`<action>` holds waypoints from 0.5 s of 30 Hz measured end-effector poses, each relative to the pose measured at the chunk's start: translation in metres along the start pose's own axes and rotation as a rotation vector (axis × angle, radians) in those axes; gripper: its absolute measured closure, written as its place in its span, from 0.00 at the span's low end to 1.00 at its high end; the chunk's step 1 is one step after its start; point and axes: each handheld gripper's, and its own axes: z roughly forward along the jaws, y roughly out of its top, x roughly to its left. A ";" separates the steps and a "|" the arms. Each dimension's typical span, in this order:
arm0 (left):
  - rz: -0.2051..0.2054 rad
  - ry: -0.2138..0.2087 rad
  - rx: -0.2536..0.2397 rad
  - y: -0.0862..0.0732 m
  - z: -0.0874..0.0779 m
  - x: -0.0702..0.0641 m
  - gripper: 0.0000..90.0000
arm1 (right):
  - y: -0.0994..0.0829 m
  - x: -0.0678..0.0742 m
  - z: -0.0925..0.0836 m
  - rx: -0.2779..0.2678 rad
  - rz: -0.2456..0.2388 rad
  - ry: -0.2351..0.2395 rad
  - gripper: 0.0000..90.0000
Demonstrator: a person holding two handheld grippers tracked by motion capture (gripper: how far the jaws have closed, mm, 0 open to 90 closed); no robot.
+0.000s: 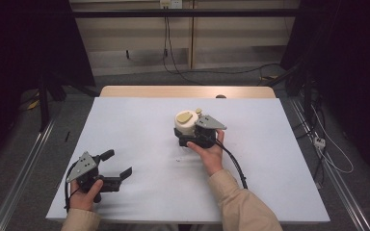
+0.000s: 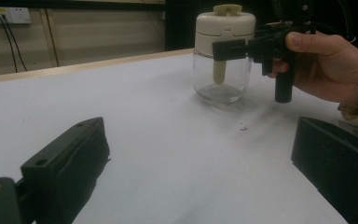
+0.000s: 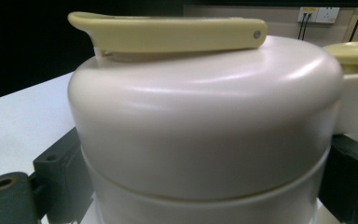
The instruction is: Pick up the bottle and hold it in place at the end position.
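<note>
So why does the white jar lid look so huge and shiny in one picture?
In the right gripper view the camera sits right against the cream lid, so it looks huge, with soft glare bands. In the left gripper view the jar is sharp and the near jaws blurry. The high view has dark corners.

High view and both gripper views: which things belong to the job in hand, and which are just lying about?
In the job:
- glass jar with cream lid, standing on the white table
- right gripper, jaws on either side of the lid
- left gripper, open, resting apart from the jar

Lying about:
- small white crumb on the table near the jar
- floor cables beside the table
- wall sockets
</note>
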 end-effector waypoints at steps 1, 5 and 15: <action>-0.001 0.001 -0.001 0.000 0.000 0.000 0.04 | 0.000 0.000 0.000 0.002 -0.003 0.004 0.08; -0.002 0.000 0.001 0.000 0.000 0.000 0.04 | -0.001 0.001 0.001 0.006 -0.007 0.008 0.08; 0.002 0.001 0.006 0.000 -0.001 0.001 0.04 | -0.003 0.001 0.004 0.016 0.003 0.012 0.08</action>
